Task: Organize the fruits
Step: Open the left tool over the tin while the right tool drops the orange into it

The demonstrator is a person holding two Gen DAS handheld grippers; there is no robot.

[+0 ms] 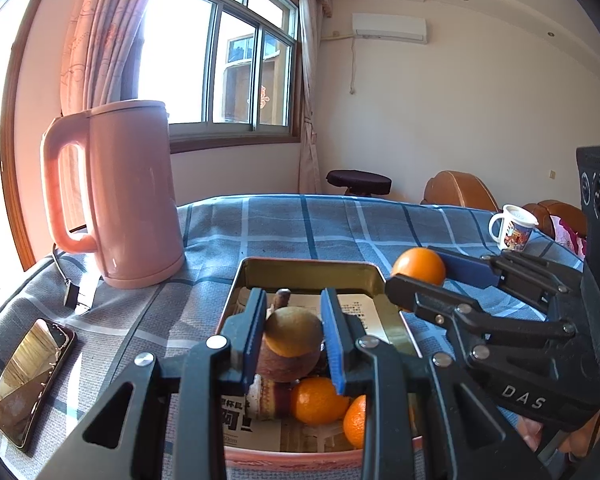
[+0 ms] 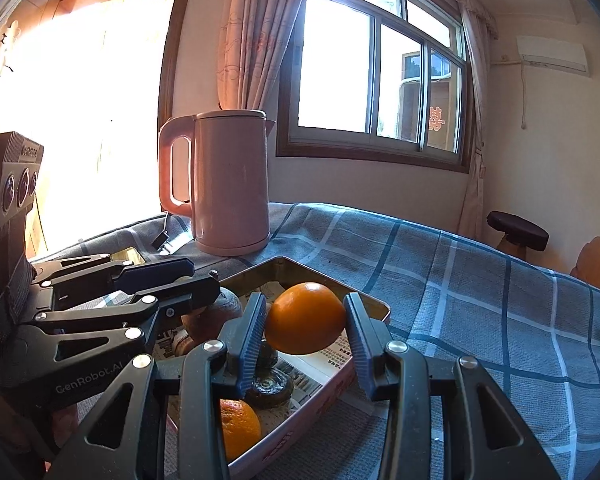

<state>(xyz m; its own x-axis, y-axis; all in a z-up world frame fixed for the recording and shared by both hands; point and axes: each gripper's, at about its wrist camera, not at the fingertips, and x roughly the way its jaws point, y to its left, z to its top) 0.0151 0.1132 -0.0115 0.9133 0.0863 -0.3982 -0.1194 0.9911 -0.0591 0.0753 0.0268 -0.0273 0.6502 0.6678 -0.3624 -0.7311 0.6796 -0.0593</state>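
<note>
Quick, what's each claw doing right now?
Left gripper: closed on a kiwi over the tin.
Right gripper: closed on an orange.

A home living or dining room: a table under a blue plaid cloth (image 1: 380,220) holds a pink kettle (image 1: 134,196), a phone (image 1: 30,380) and a mug (image 1: 514,232). Behind are a curtained window (image 1: 228,52), a wall air conditioner (image 1: 390,28), a stool (image 1: 358,182) and wooden chairs (image 1: 458,190).
</note>
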